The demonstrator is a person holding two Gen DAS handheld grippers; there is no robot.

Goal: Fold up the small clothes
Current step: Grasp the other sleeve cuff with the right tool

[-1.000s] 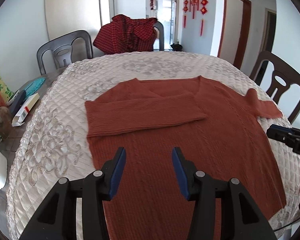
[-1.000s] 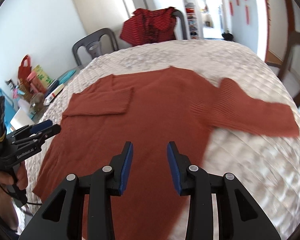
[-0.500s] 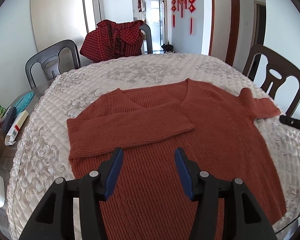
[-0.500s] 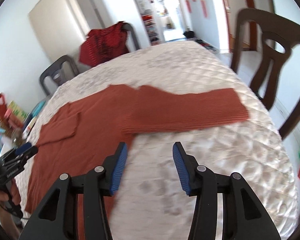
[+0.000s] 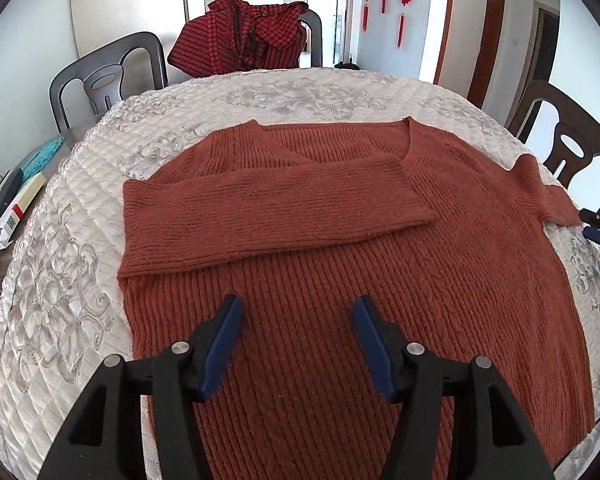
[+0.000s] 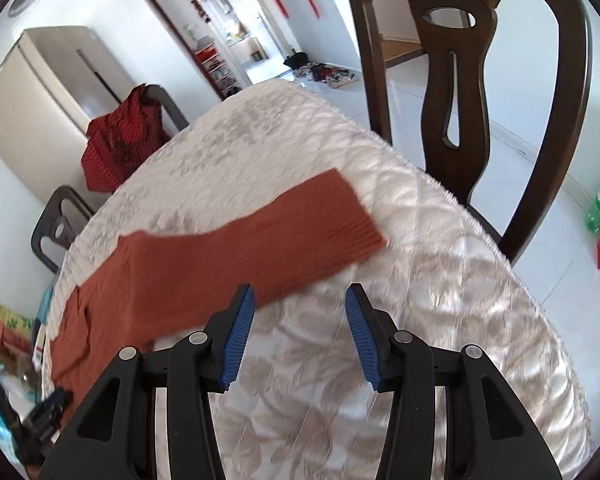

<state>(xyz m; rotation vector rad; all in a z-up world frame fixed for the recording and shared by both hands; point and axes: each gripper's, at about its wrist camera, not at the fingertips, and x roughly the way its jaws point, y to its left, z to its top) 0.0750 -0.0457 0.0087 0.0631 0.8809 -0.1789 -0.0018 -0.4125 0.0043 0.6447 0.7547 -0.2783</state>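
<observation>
Hovering half open and empty, your right claw [image 6: 298, 332] sits over bare quilt just short of the rust sweater's [image 5: 340, 264] outstretched sleeve [image 6: 300, 236]. Your left claw [image 5: 298, 344], jaws widening, holds nothing above the sweater's body. Grabbing quilt with the cuff is the risk. The counter's edge [image 6: 496, 252] and a chair [image 6: 468, 92] crowd the right; the middle lies open.

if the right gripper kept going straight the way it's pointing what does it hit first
Most likely the bare quilted table cover, just beside the outstretched sleeve of the sweater. The right gripper is open and empty, with the sleeve edge near its left finger. Depth is hard to judge.
</observation>
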